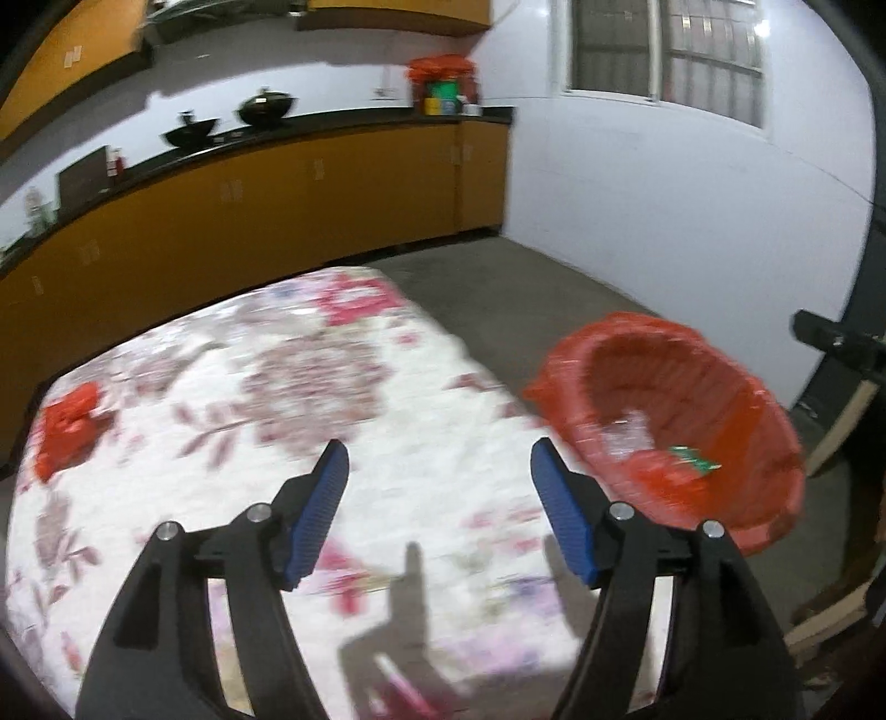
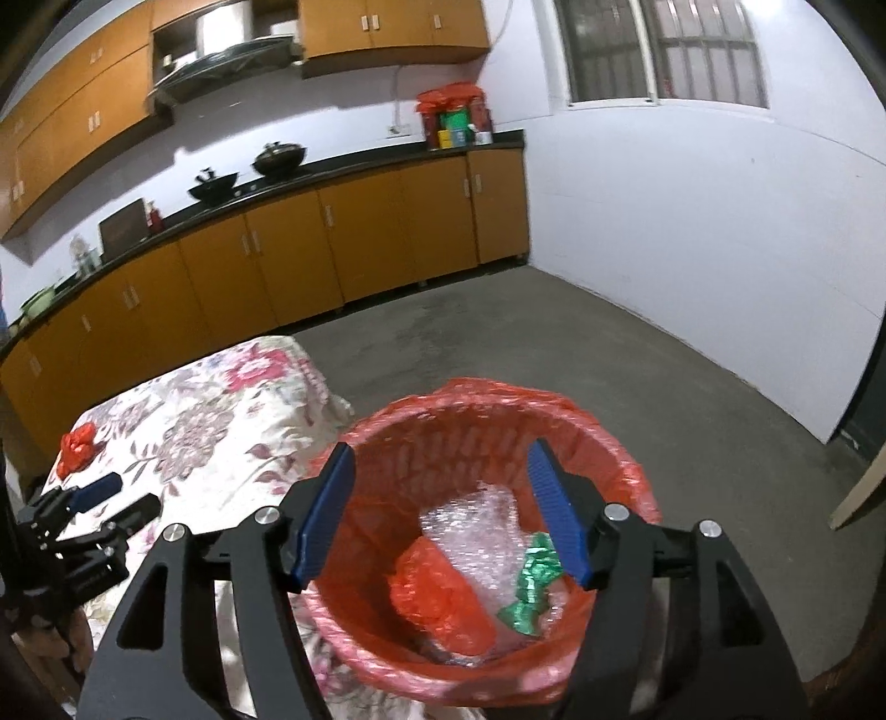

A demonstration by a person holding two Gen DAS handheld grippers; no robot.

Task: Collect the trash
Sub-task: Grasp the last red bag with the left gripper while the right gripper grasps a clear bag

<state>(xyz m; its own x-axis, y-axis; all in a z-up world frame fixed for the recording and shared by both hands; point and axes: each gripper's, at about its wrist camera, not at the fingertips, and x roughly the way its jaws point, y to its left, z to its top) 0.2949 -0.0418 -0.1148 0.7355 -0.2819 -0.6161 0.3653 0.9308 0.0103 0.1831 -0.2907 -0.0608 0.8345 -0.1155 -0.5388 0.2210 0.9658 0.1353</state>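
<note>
A red-lined trash basket (image 2: 609, 443) stands at the right edge of the floral-clothed table (image 2: 210, 421). In it lie a red crumpled bag (image 2: 437, 598), bubble wrap (image 2: 476, 526) and a green wrapper (image 2: 534, 587). My right gripper (image 2: 440, 471) is open and empty, right above the basket. My left gripper (image 1: 440, 468) is open and empty above the table (image 1: 332, 399), left of the basket (image 1: 736, 387). A red crumpled piece (image 1: 69, 426) lies at the table's far left; it also shows in the right wrist view (image 2: 77, 446). The left gripper (image 2: 116, 501) shows there too.
Orange kitchen cabinets (image 2: 332, 238) with a black counter run along the back wall, with woks (image 2: 279, 155) and boxes (image 2: 454, 124) on top. Grey concrete floor (image 2: 554, 343) lies beyond the table. A white wall with a window (image 2: 664, 50) is at the right.
</note>
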